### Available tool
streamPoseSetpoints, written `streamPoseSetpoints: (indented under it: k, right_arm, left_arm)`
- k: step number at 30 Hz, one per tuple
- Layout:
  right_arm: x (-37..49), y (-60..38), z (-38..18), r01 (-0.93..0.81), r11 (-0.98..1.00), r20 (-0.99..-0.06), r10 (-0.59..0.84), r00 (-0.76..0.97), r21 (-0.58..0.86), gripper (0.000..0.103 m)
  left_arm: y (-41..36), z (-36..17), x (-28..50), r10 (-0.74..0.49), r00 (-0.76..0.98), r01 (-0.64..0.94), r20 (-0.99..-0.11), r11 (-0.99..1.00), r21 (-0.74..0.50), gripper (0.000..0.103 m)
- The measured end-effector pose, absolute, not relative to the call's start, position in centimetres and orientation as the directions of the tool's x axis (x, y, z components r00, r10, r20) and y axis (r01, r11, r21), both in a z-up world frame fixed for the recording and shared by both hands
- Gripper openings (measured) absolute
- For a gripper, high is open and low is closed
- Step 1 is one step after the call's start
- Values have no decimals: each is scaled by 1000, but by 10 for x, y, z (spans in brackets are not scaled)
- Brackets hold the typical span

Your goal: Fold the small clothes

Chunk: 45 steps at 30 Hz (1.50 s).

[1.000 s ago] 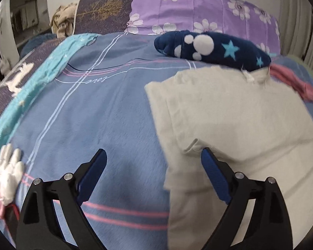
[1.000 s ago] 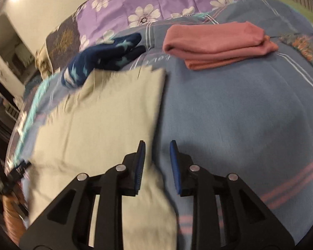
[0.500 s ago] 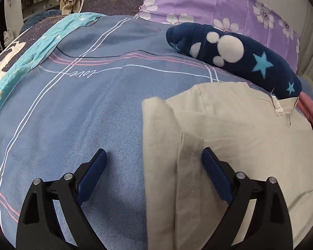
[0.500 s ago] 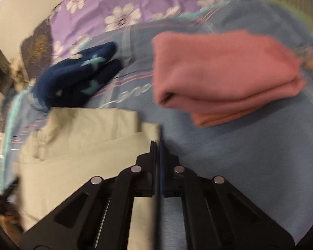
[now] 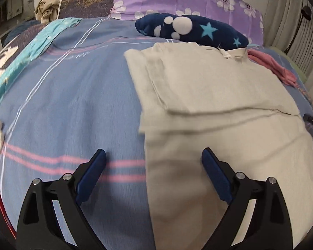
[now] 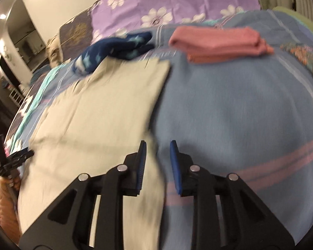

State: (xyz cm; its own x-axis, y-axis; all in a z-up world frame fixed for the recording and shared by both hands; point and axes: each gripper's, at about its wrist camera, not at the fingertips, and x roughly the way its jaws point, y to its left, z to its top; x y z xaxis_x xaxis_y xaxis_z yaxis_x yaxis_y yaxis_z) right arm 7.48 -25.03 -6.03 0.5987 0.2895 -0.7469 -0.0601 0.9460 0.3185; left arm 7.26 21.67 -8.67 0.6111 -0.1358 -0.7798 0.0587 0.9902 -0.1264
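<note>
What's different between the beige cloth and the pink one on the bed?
The beige cloth lies spread out, only partly folded, close in front; the pink cloth is folded into a compact stack farther back. The beige one covers much more of the bedspread than the pink one. The beige one lies beside a navy starred garment; the pink one sits apart. Both are plain-coloured.
</note>
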Motion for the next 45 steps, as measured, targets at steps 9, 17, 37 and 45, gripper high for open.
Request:
streamPoseSetpoints:
  k: [9, 17, 37, 45]
  right_arm:
    - [6, -265, -74, -38, 891, -718, 389, 577, 453, 26]
    - [-70, -261, -70, -116, 877, -707, 449, 547, 467, 36]
    - [-163, -276, -76, -136, 759, -603, 599, 526, 636, 43]
    - [-167, -276, -80, -148, 736, -574, 623, 532, 661, 42]
  left_arm:
    - [213, -93, -4, -193, 588, 127, -785, 981, -145, 93]
    - [212, -94, -65, -247, 585, 179, -773, 968, -173, 93]
    - [203, -94, -158, -354, 629, 269, -692, 934, -234, 64]
    - [208, -93, -177, -376, 613, 307, -694, 924, -229, 58]
